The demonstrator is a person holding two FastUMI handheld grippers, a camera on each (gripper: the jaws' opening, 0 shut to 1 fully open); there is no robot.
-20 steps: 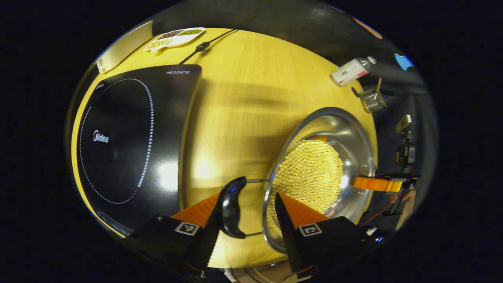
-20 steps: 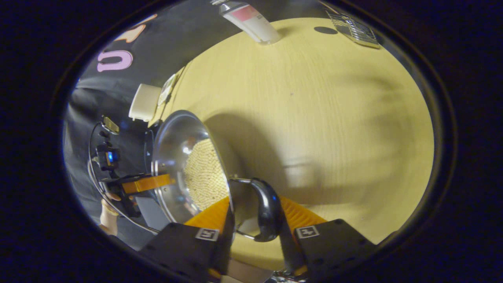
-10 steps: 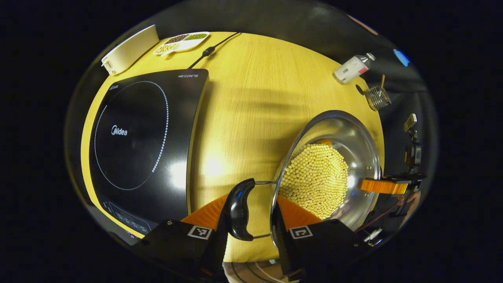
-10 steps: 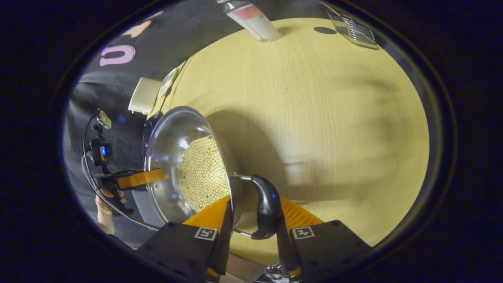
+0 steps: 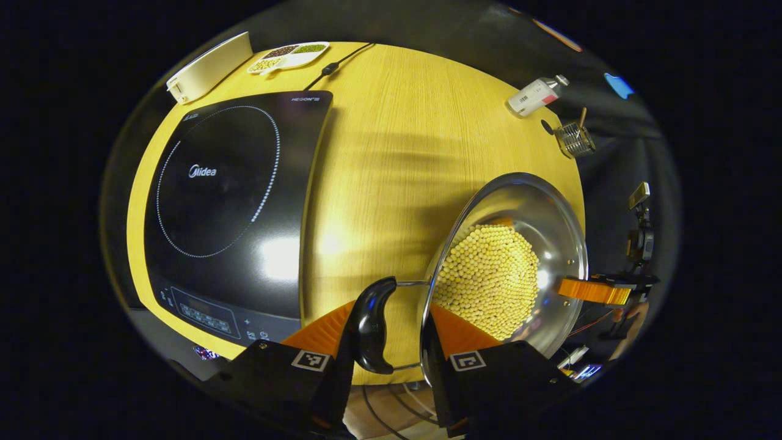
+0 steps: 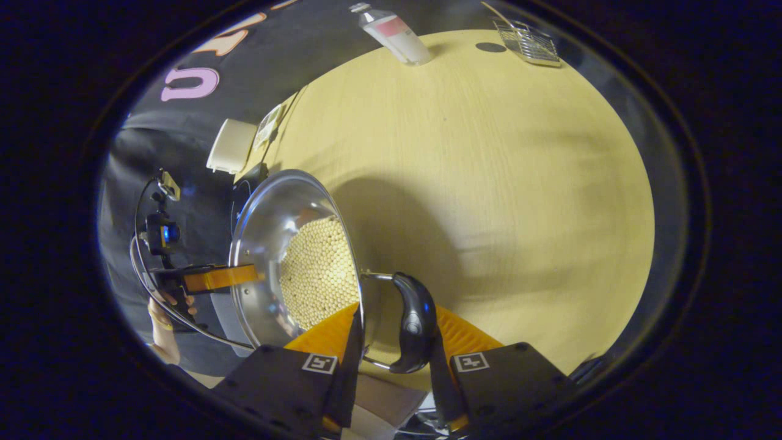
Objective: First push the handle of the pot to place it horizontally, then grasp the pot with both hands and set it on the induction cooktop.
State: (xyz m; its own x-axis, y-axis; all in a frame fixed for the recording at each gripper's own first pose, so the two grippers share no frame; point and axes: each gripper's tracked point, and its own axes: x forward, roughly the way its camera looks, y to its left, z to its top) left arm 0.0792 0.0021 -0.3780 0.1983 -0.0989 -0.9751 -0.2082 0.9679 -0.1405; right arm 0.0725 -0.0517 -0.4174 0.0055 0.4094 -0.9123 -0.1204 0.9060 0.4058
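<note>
The pot [image 5: 507, 269] is pinched at its black side handles by each hand-held gripper, left [image 5: 383, 333] and right [image 6: 391, 333], above the worktop [image 5: 391, 183]. Placement on the induction cooktop [image 5: 226, 201] is judged outstanding.

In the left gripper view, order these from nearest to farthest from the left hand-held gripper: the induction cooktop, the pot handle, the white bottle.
1. Pot handle, between the fingers of the left hand-held gripper.
2. Induction cooktop, ahead on the left.
3. White bottle, lying at the table's far right edge.
</note>
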